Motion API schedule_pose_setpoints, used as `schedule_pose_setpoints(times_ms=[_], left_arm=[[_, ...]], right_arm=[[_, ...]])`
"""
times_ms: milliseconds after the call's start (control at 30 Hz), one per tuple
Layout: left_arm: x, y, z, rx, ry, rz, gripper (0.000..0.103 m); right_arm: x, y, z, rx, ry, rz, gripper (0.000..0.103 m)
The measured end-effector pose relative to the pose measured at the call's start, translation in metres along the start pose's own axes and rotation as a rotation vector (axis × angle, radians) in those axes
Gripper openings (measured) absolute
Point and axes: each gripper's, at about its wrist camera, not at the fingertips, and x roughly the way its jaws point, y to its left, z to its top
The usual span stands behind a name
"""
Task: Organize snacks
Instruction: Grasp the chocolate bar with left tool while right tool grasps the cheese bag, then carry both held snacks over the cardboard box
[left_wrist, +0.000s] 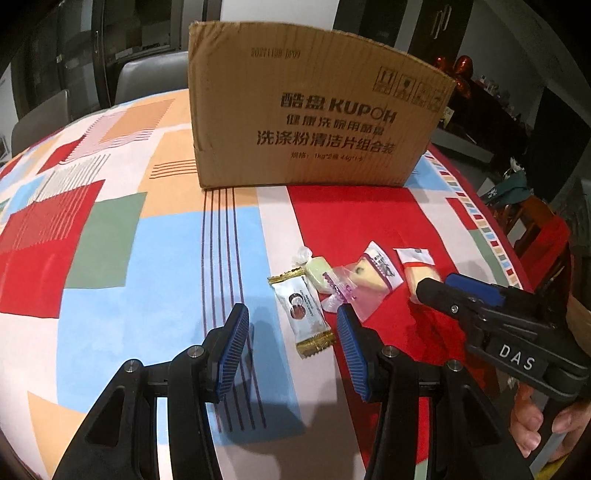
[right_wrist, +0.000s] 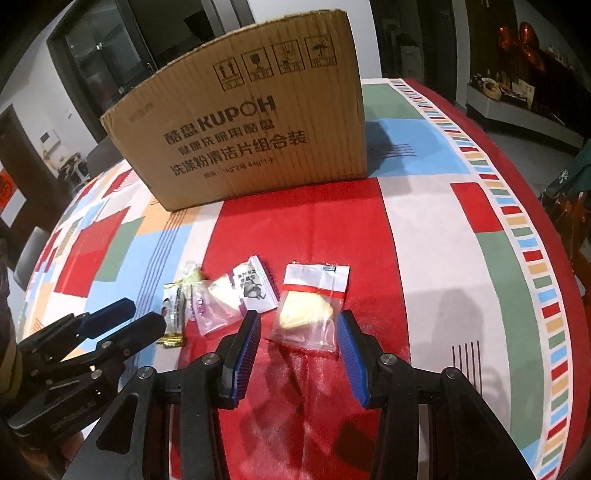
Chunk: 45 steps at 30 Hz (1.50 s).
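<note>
Several wrapped snacks lie on the patterned tablecloth in front of a cardboard box (left_wrist: 314, 107) (right_wrist: 251, 136). My left gripper (left_wrist: 293, 325) is open, its fingers on either side of a white and gold packet (left_wrist: 304, 314) (right_wrist: 173, 314). Beside it lie a pale green candy (left_wrist: 317, 271), a purple-printed clear packet (left_wrist: 364, 280) (right_wrist: 240, 295), and a red-striped packet with a yellow cake (left_wrist: 421, 269) (right_wrist: 314, 302). My right gripper (right_wrist: 299, 325) is open, its fingers around the near end of the yellow cake packet; it also shows in the left wrist view (left_wrist: 439, 284).
The table's right edge (right_wrist: 554, 295) curves close to the snacks. Grey chairs (left_wrist: 147, 74) stand behind the table on the left. A dark cabinet with bottles (right_wrist: 517, 92) stands at the far right. A hand (left_wrist: 535, 428) holds the right gripper's handle.
</note>
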Motion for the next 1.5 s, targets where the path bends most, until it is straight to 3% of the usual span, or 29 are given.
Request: schedule_pose_setpoints(times_ms=[300, 467, 567, 1033, 1500], left_arm=[[0.017, -0.001, 0.004, 0.003, 0.013, 0.024, 0.046], [0.018, -0.001, 0.004, 0.010, 0.009, 0.022, 0.035], [0.018, 0.001, 0.004, 0.002, 0.009, 0.009, 0.020], [-0.005, 0.002, 0.003, -0.011, -0.027, -0.012, 0.020], [-0.071, -0.011, 0.016, 0.020, -0.156, -0.028, 0.020]], right_arm=[[0.010, 0.003, 0.006, -0.022, -0.005, -0.038, 0.044], [0.014, 0.016, 0.002, -0.109, -0.022, -0.109, 0.043], [0.014, 0.019, 0.000, -0.134, -0.033, -0.134, 0.040], [-0.009, 0.011, 0.002, -0.080, -0.075, -0.107, 0.037], [-0.067, 0.026, 0.014, -0.080, -0.191, -0.039, 0.037]])
